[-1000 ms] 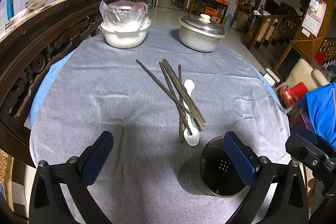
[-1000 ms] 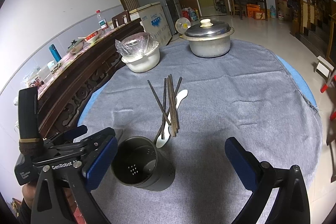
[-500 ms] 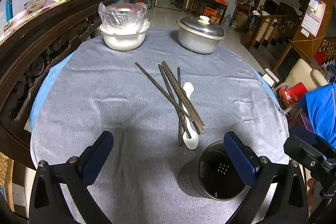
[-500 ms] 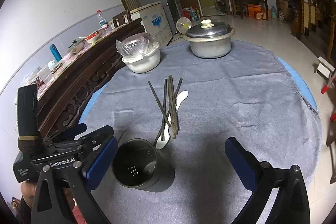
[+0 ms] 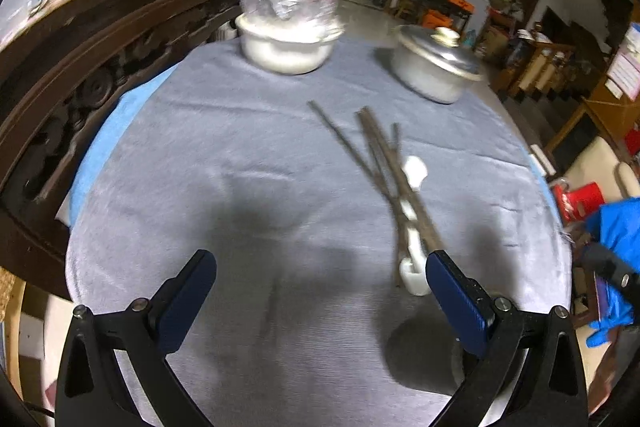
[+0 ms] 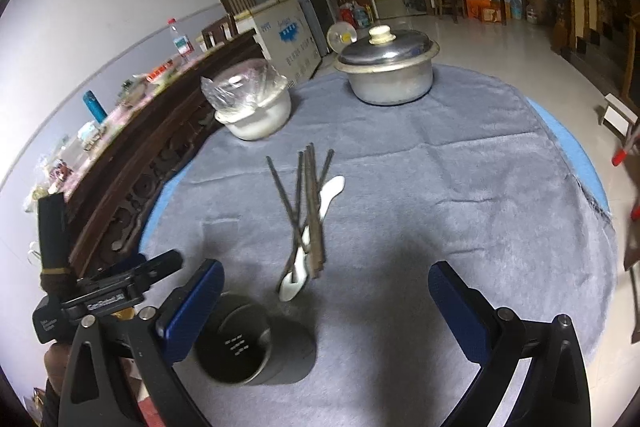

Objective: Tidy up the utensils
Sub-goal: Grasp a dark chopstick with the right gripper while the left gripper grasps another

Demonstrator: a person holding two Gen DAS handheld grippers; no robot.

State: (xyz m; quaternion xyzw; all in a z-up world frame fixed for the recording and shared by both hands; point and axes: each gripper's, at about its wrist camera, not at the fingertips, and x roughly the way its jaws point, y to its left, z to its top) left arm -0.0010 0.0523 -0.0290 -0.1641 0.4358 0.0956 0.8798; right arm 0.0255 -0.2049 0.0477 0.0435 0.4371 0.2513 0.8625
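Observation:
Several dark chopsticks (image 6: 308,203) lie crossed in a heap over a white ceramic spoon (image 6: 320,211) in the middle of the grey cloth. In the blurred left wrist view the chopsticks (image 5: 380,163) and spoon (image 5: 412,227) lie ahead, right of centre. A dark metal holder (image 6: 252,343) stands upright and empty near the table's front, beside my right gripper's left finger. My right gripper (image 6: 324,283) is open, just short of the spoon's bowl. My left gripper (image 5: 320,291) is open over bare cloth, its right finger next to the spoon's end; its body (image 6: 108,301) sits left of the holder.
A white bowl under plastic wrap (image 6: 256,111) and a lidded metal pot (image 6: 388,71) stand at the table's far side. A carved dark wooden sideboard (image 6: 152,155) runs along the left. The round table's edge (image 6: 592,183) drops off at the right.
The left wrist view has swung and gone blurry; the holder has slipped to its lower right corner behind the finger. The right gripper has edged slightly forward. Both stay open.

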